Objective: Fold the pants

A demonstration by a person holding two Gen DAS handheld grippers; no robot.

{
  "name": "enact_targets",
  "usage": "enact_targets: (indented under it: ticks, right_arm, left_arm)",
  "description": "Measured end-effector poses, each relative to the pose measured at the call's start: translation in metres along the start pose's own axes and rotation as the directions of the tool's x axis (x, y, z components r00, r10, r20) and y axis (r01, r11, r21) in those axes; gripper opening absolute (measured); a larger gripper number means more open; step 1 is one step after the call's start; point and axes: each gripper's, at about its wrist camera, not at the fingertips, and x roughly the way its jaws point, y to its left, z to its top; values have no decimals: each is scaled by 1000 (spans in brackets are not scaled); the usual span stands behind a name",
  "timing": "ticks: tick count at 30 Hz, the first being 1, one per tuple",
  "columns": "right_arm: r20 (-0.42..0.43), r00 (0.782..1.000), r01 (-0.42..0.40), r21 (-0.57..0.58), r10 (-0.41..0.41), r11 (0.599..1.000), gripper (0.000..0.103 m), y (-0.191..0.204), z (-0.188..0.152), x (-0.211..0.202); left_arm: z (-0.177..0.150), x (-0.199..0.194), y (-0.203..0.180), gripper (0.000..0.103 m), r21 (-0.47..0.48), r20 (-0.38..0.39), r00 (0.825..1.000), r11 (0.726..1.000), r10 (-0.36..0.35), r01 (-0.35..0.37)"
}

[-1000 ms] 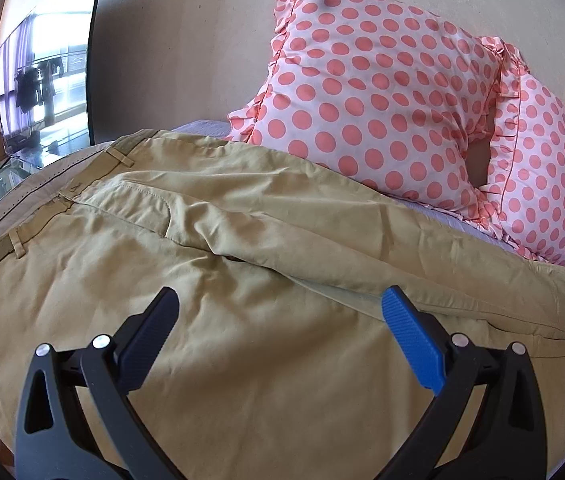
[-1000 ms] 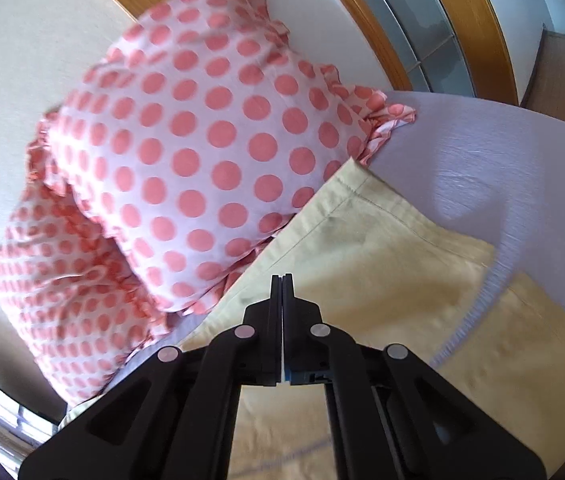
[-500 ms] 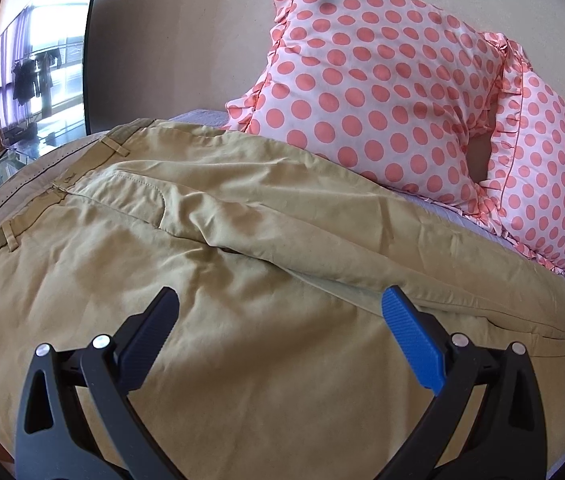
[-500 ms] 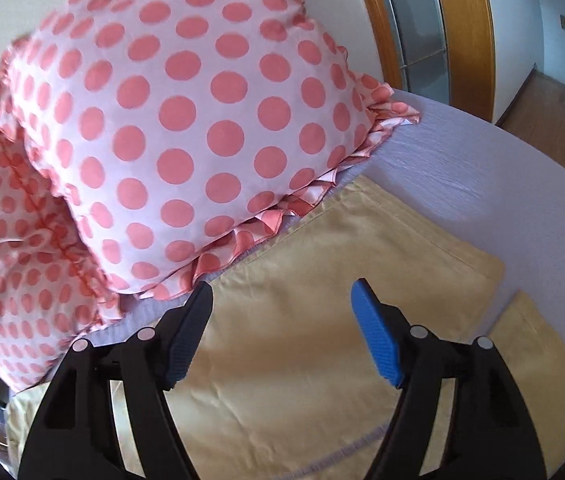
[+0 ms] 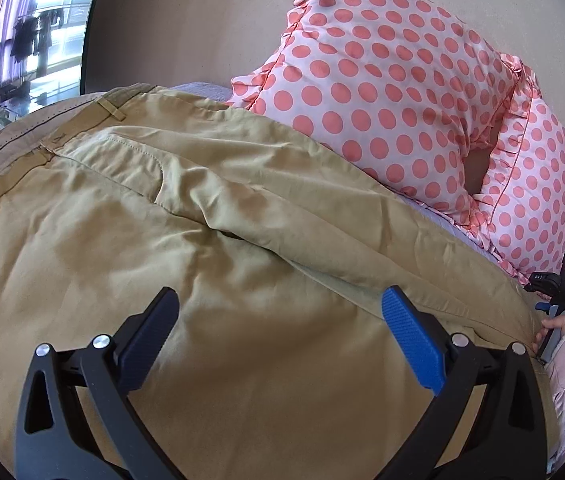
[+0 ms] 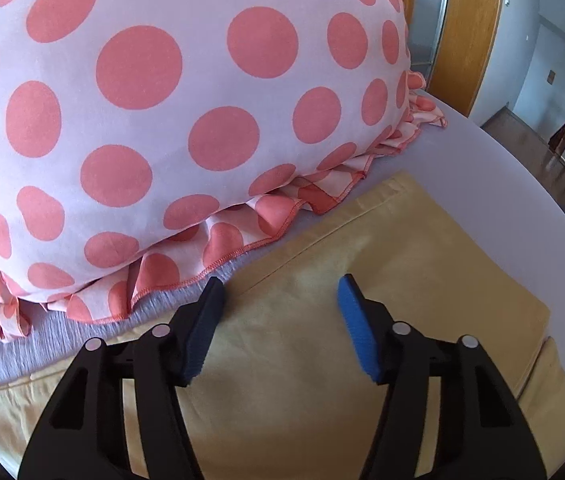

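Tan pants (image 5: 210, 216) lie spread on the bed, waistband at the far left, legs running right. My left gripper (image 5: 280, 316) is open and empty, hovering over the upper leg area. In the right wrist view the leg ends (image 6: 382, 264) lie flat, one over the other, hems toward the right. My right gripper (image 6: 280, 304) is open and empty just above the upper leg's far edge, close to the pillow frill. The hand with the right gripper's body (image 5: 562, 300) shows at the right edge of the left wrist view.
Two pink polka-dot pillows (image 5: 394, 80) lean on the headboard wall right behind the pants; the near one (image 6: 154, 92) overhangs the leg's edge. Lavender sheet (image 6: 482, 168) lies bare to the right. A wooden door frame (image 6: 470, 28) and a glass partition (image 5: 38, 40) stand beyond.
My right gripper opened from shut and moved down closer to the leg end and pillow. My left gripper stayed open and shifted slightly; the right hand came into its view.
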Motion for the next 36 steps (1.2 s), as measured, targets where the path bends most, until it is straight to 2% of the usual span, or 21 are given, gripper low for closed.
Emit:
enact_targets:
  ticks: [2,4,7,9,12,13,17,20,21,23,24,25,27,29,31,36]
  right_arm:
    - [7,999,-34,-38,35,999,42,-1,-2,-2]
    - [12,997,-74,-52,75,996,19,-2,-5,-4]
    - [29,986,-168,35,167,985,2,-20,-10,-10]
    - [60,965,-260,110,254,959,2,-43,-16,-17]
    - [162,905,-419,176,394,891,2,-79,-36,-48]
    - [195,886,-453,176,420,874,0,-91,-45,-64]
    - [243,848,-519,198,471,832,0,-129,-82,-110]
    - [212,858,-511,258,468,820,2,-142,-81,-108]
    - [190,861,-508,289,472,811,6,-136,-78,-104]
    - [161,859,-511,341,486,789,23,-127,-70,-91]
    - [154,861,-506,348,484,789,44,-104,-62,-81]
    - [145,873,-486,354,466,800,57,-95,-53,-77]
    - [133,904,-427,345,407,836,57,-75,-35,-67]
    - [120,941,-338,322,316,884,57,-57,-12,-53]
    - [89,969,-246,315,230,916,57,-46,8,-35]
    - [30,997,-77,316,71,946,57,-30,39,5]
  left_arm:
    - [0,2,2,101,-7,-11,1000,1000,-6,6]
    - [0,1,4,101,-17,-10,1000,1000,-11,11]
    - [0,0,6,101,-32,0,1000,999,-15,15]
    - [0,0,8,101,-42,1,1000,999,-21,21]
    - [0,-1,9,101,-48,-2,1000,998,-30,30]
    - [0,-1,9,101,-47,-1,999,998,-33,33]
    - [0,0,6,101,-35,-4,1000,999,-31,31]
    - [0,-1,6,101,-38,3,999,999,-32,32]
    - [0,0,6,101,-37,1,999,999,-32,32]
    - [0,-1,7,101,-35,0,1000,999,-29,29]
    - [0,-2,8,101,-37,4,1000,999,-26,27]
    - [0,-3,8,101,-41,9,1000,999,-25,25]
    - [0,-3,10,101,-50,12,1000,999,-21,22]
    - [0,-2,11,101,-55,4,1000,998,-18,18]
    - [1,0,9,101,-53,-3,1000,999,-15,14]
    - [1,1,9,101,-52,-8,1000,999,-10,9]
